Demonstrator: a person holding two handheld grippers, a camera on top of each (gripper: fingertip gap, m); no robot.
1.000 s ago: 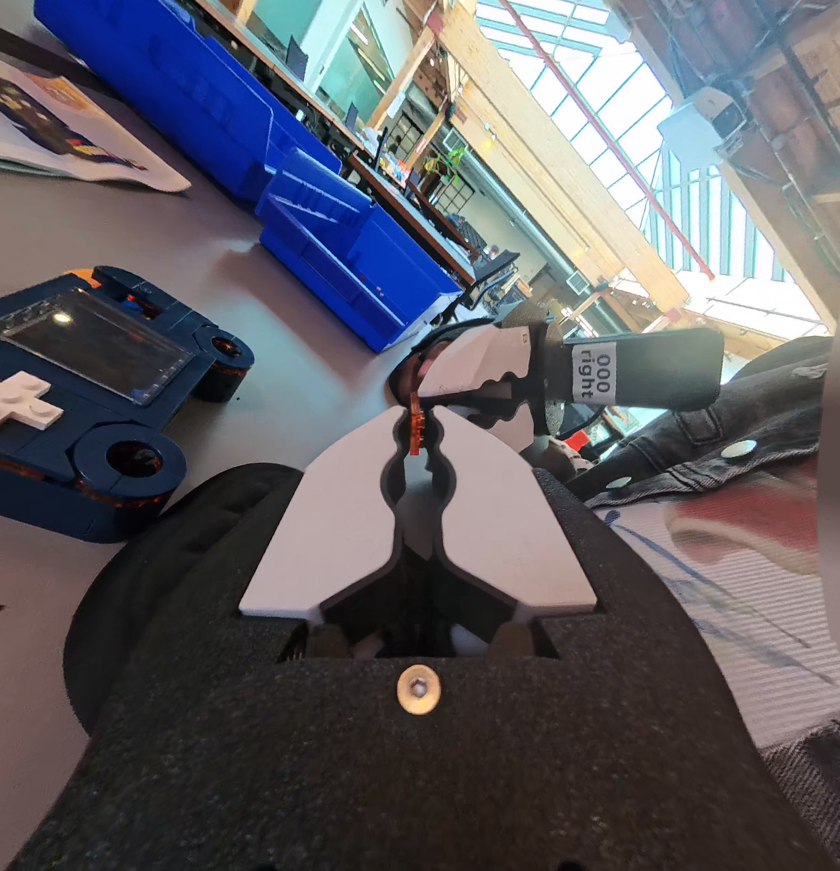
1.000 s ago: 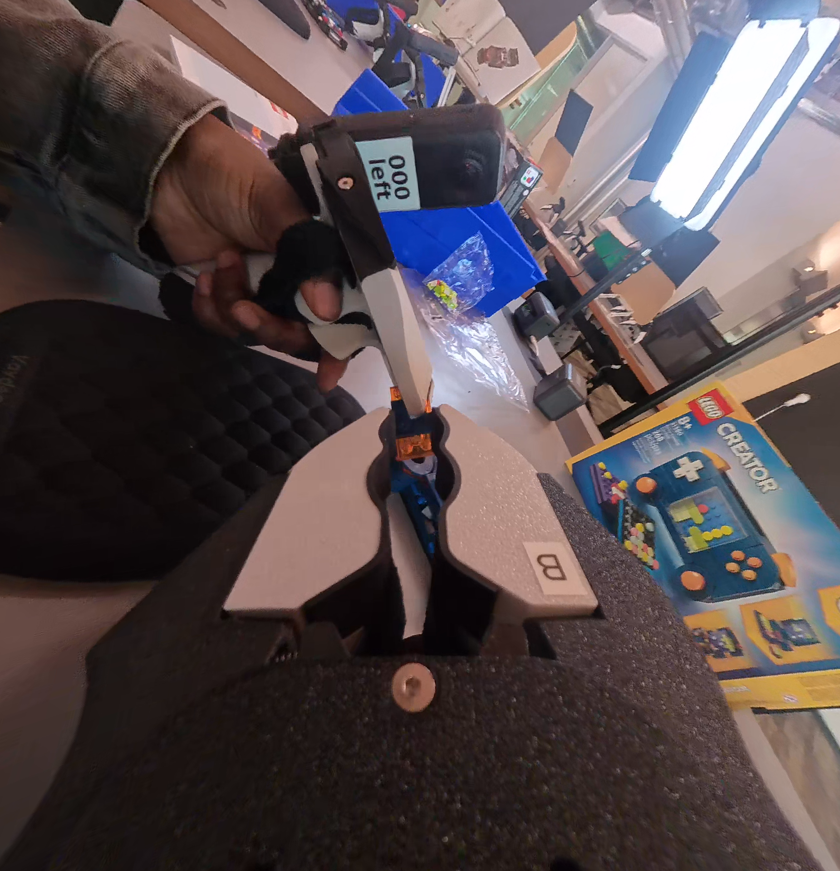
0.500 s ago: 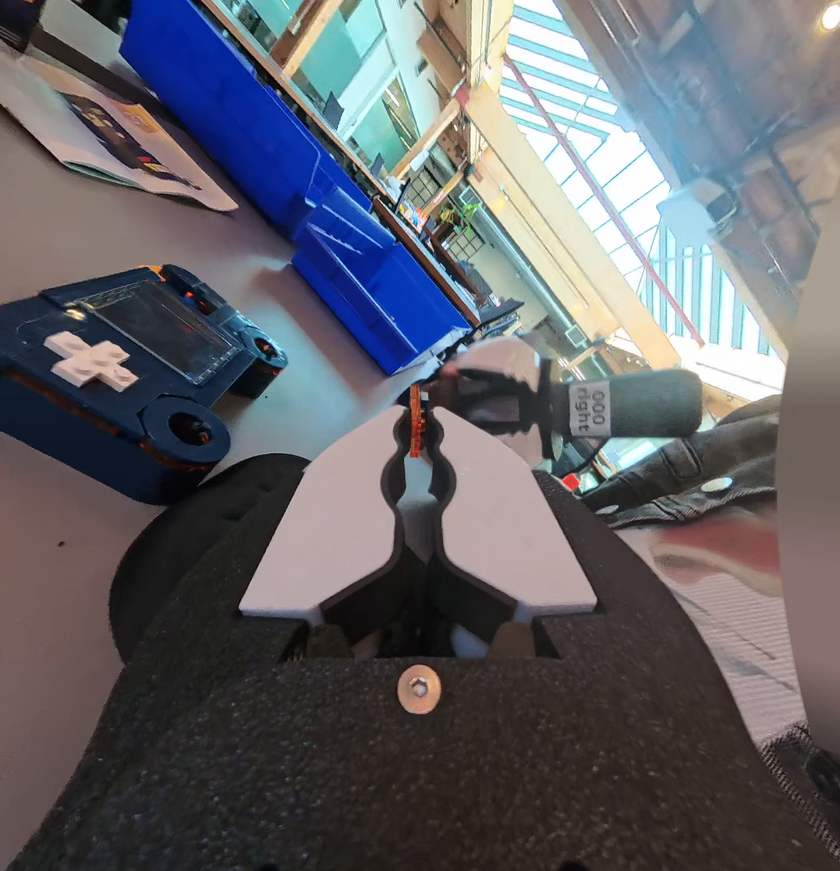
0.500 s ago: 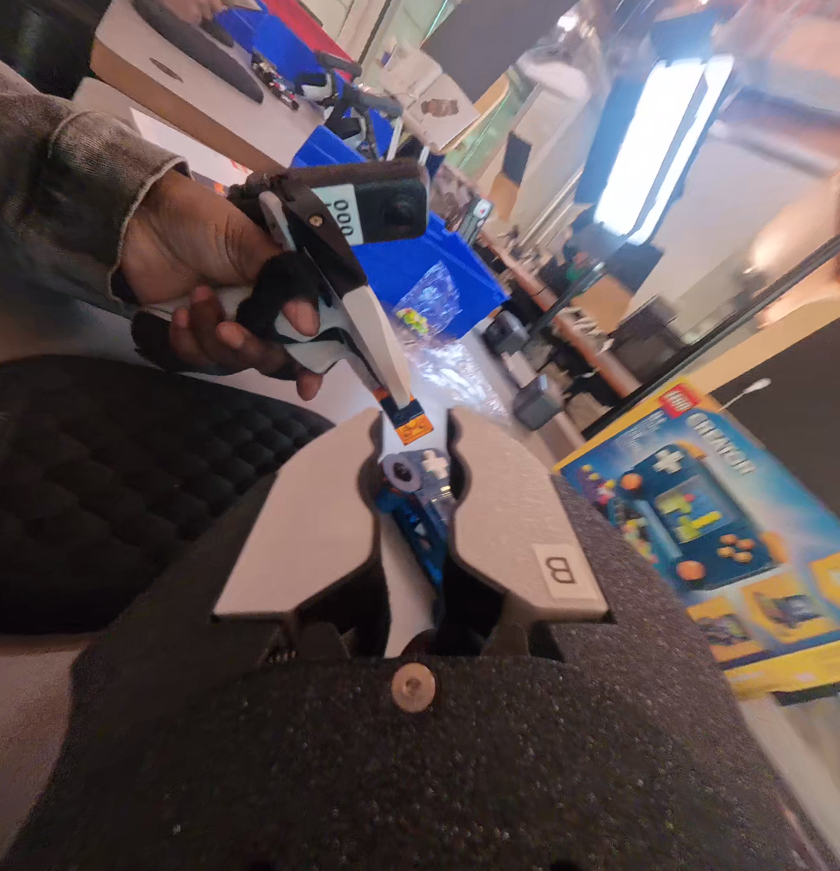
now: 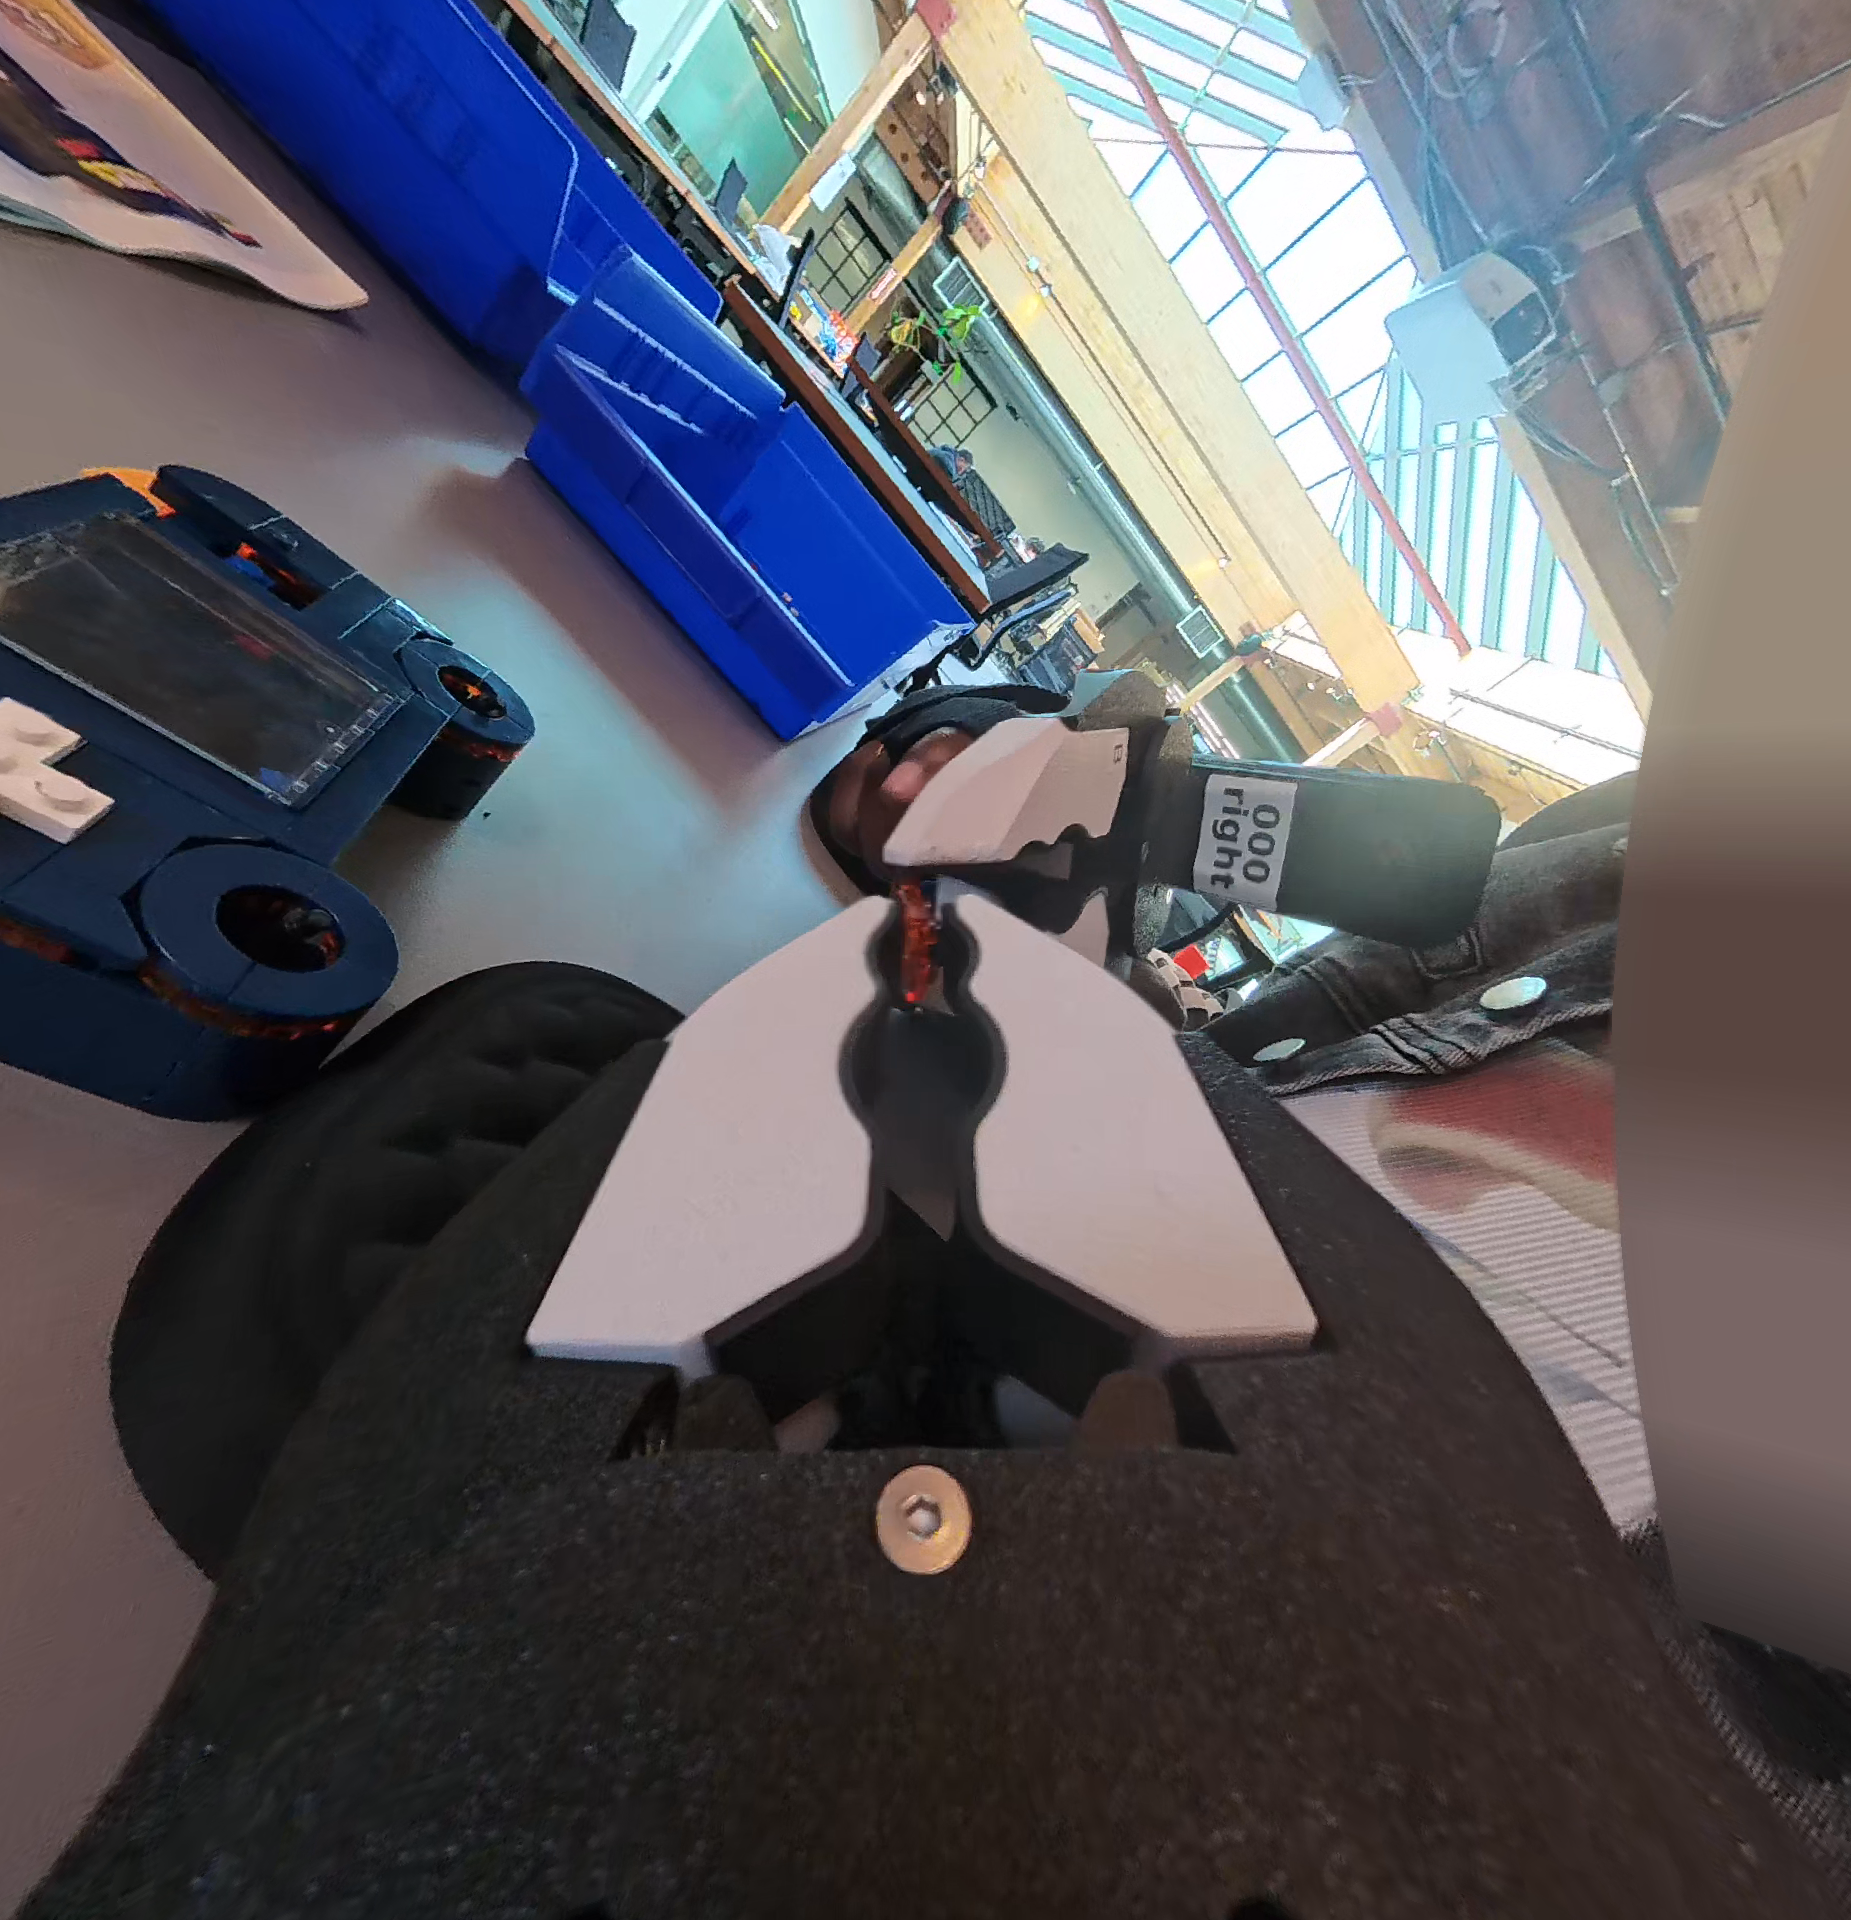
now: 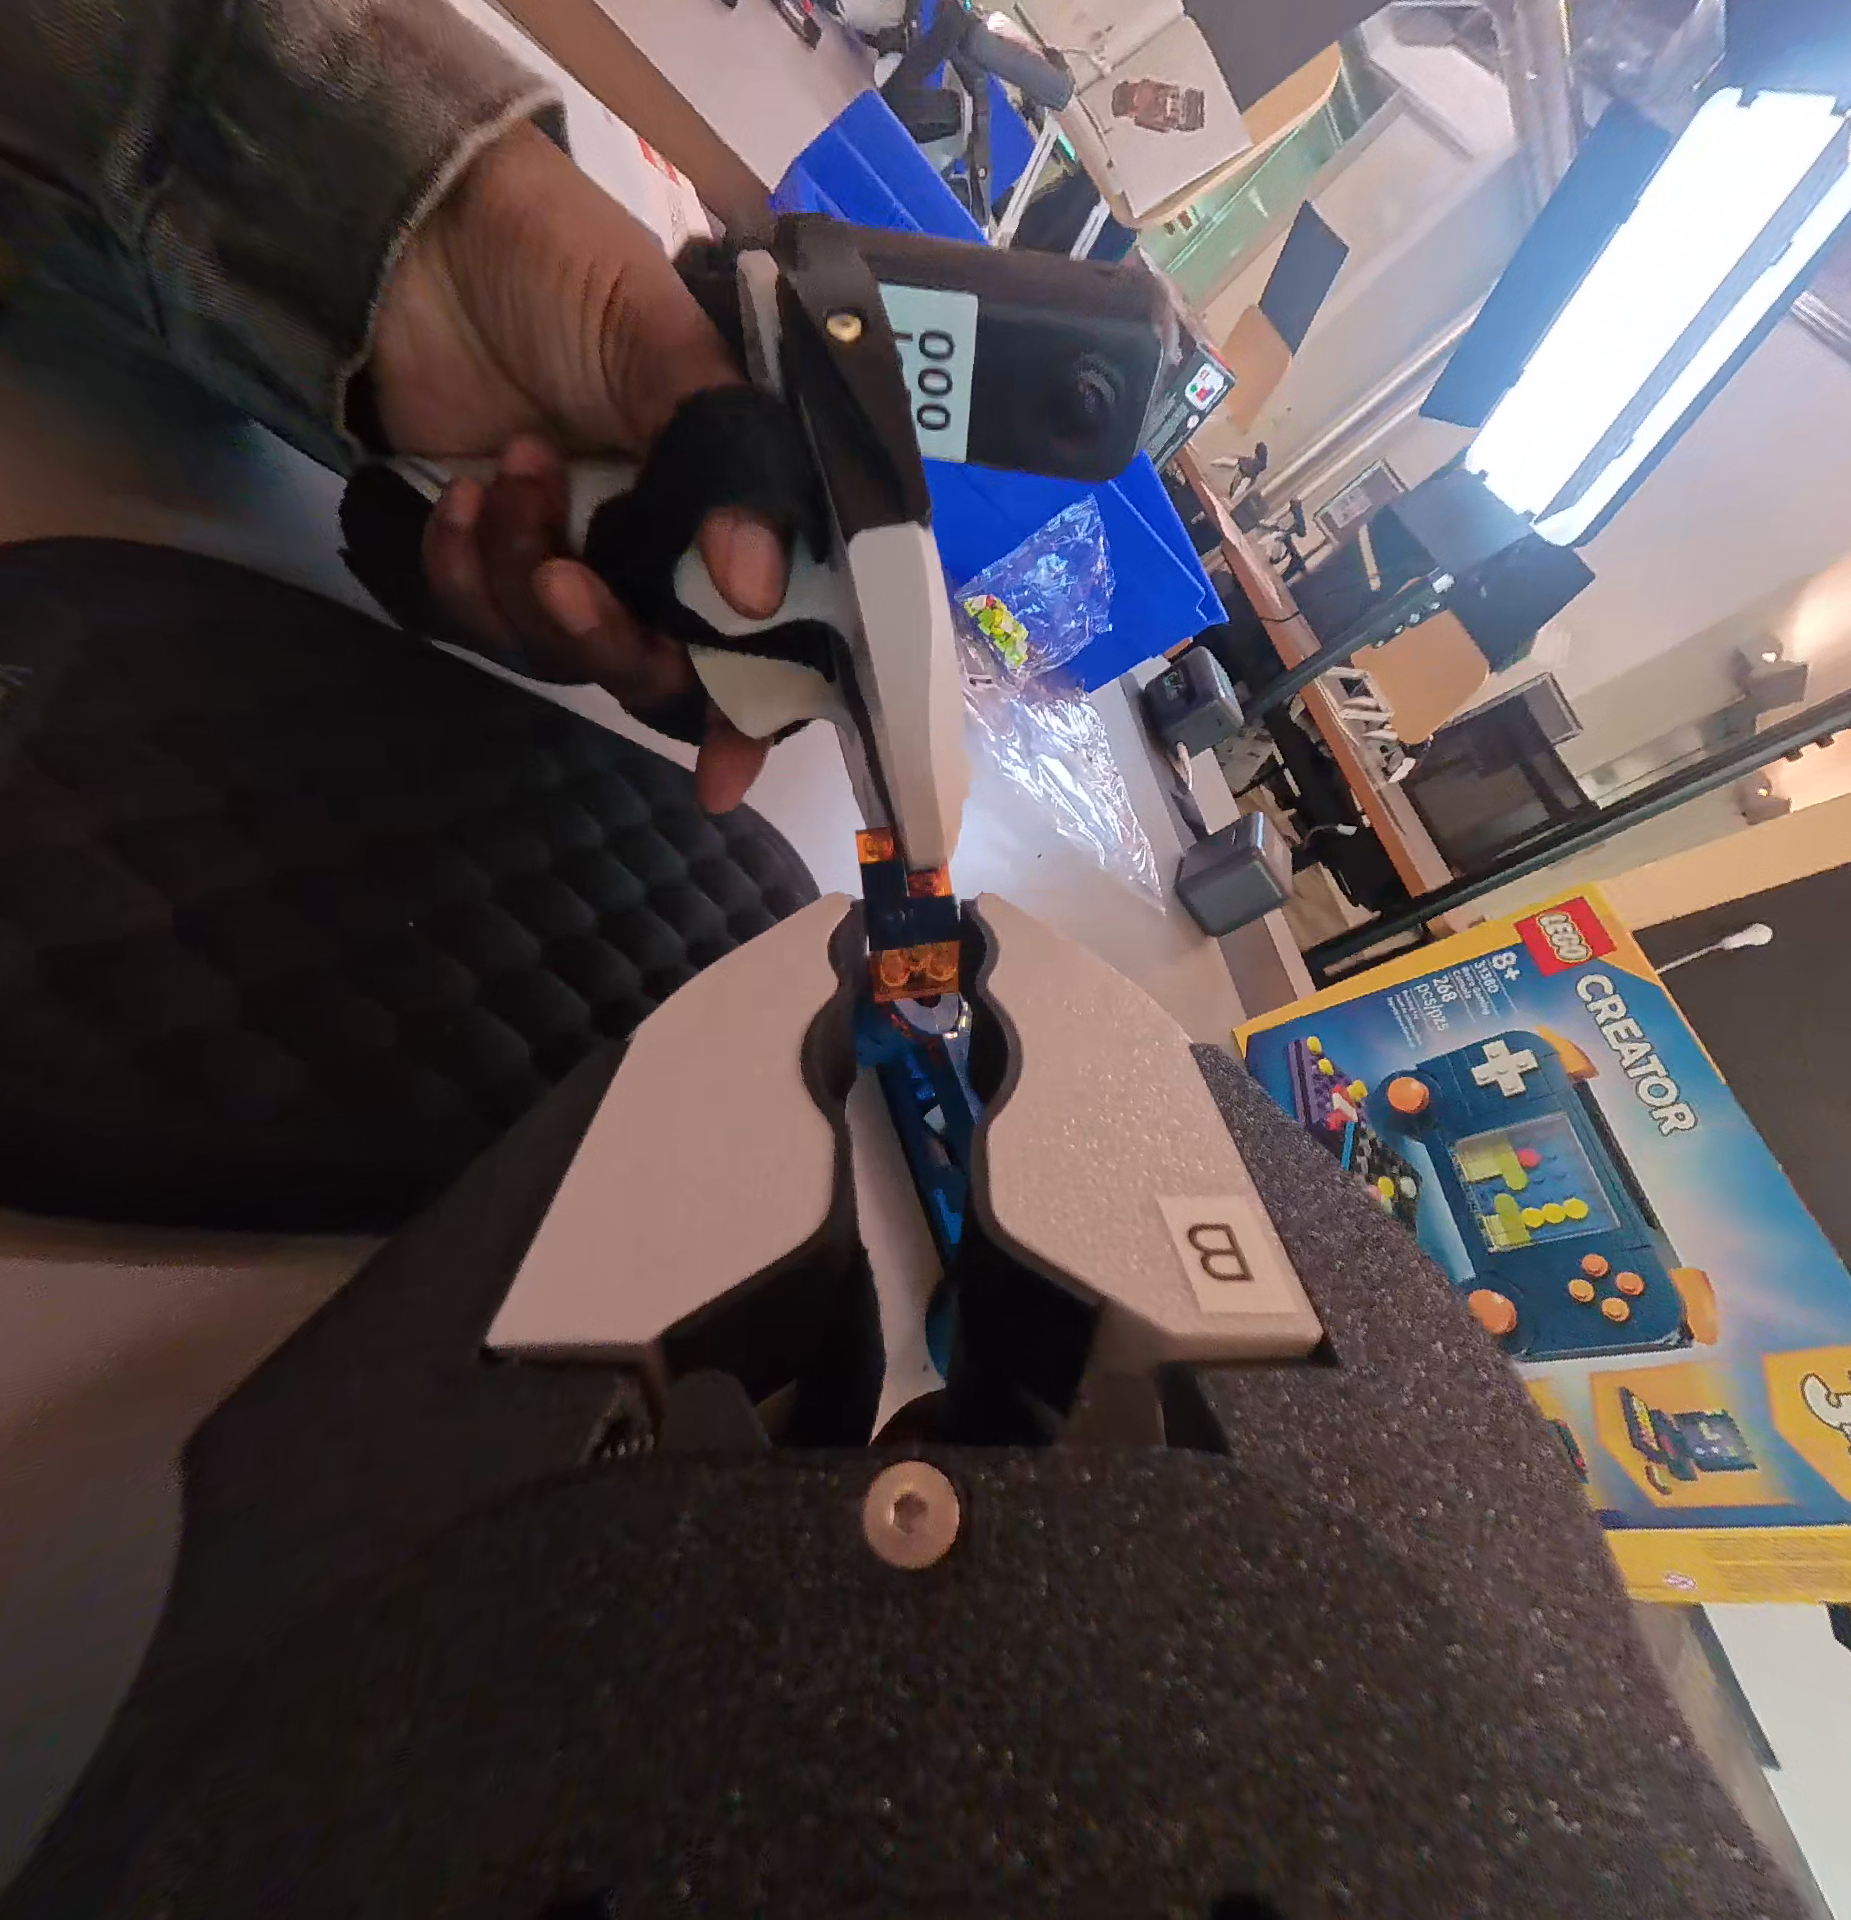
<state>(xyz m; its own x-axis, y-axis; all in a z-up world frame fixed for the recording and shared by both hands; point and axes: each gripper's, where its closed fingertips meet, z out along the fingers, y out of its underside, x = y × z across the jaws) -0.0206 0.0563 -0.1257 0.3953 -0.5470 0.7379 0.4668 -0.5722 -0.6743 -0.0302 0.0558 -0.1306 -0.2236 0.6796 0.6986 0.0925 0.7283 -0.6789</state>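
Note:
My left gripper [image 5: 919, 920] is shut on a small translucent orange and dark blue brick piece [image 5: 916, 956], seen edge-on at its tips. My right gripper [image 6: 913, 914] is shut on a blue brick assembly [image 6: 916, 1122] with a translucent orange brick [image 6: 913, 971] at its front end. The two grippers meet tip to tip. In the right wrist view the left gripper [image 6: 910, 868], held by a hand [image 6: 547, 416], presses its piece [image 6: 900, 899] against the orange brick. In the left wrist view the right gripper [image 5: 905, 868] sits just beyond my tips.
A dark blue brick-built handheld console [image 5: 173, 748] lies on the grey table to the left. Blue bins [image 5: 692, 436] and a booklet [image 5: 121, 187] lie behind it. A black quilted pad [image 6: 277, 883], a plastic bag [image 6: 1046, 623] and a toy box [image 6: 1523, 1195] are nearby. The tips of both grippers are at nearly the same place.
The grippers had drawn slightly apart half a second ago; now they are back together, with the left gripper's piece against the orange end of the right gripper's assembly.

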